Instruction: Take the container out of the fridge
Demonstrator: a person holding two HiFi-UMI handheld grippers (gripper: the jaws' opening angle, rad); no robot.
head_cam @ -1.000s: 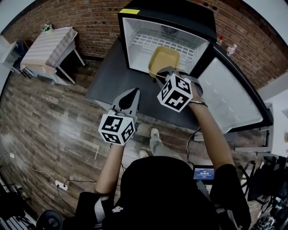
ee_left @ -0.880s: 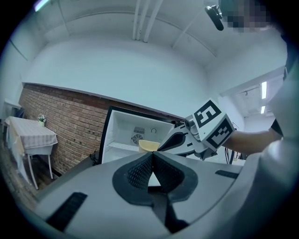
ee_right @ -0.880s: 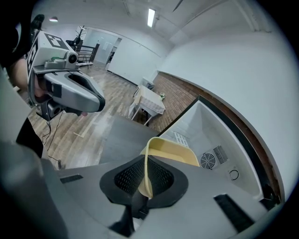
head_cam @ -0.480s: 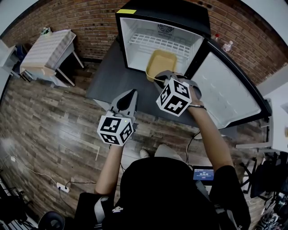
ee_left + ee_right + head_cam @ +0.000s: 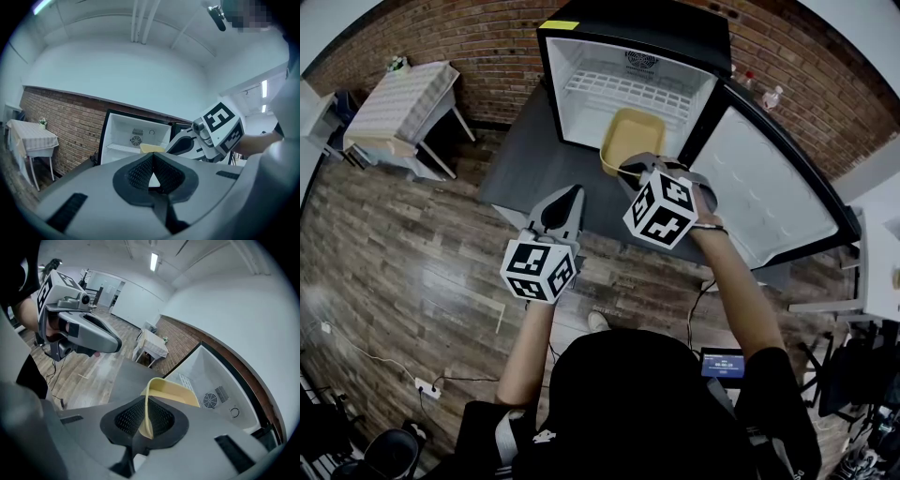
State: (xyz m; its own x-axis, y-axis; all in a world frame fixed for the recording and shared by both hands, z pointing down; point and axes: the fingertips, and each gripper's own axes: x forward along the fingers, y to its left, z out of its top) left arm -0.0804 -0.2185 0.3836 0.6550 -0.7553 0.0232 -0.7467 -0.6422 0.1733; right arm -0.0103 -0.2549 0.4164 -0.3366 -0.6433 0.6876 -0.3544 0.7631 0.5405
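Observation:
A shallow yellow container (image 5: 634,137) sits at the front of the open fridge (image 5: 581,58), its near edge over the fridge's lip. My right gripper (image 5: 628,167) is shut on the near rim of the container (image 5: 172,391), and the thin yellow wall stands pinched between the pads of the right gripper (image 5: 146,414). My left gripper (image 5: 574,191) hovers lower left of the fridge, over the dark counter, apart from the container. In the left gripper view the left gripper (image 5: 151,159) is shut with nothing in it, and the container (image 5: 151,148) shows just beyond its tips.
The fridge stands on a dark grey counter (image 5: 525,159), its door (image 5: 769,202) swung wide open to the right. A white wire shelf (image 5: 628,92) lies inside. A small table with a pale cloth (image 5: 398,103) stands left by the brick wall (image 5: 478,37). Wooden floor surrounds.
The right gripper has drawn the yellow container a little toward me, toward the fridge's front edge. The left gripper has stayed about where it was.

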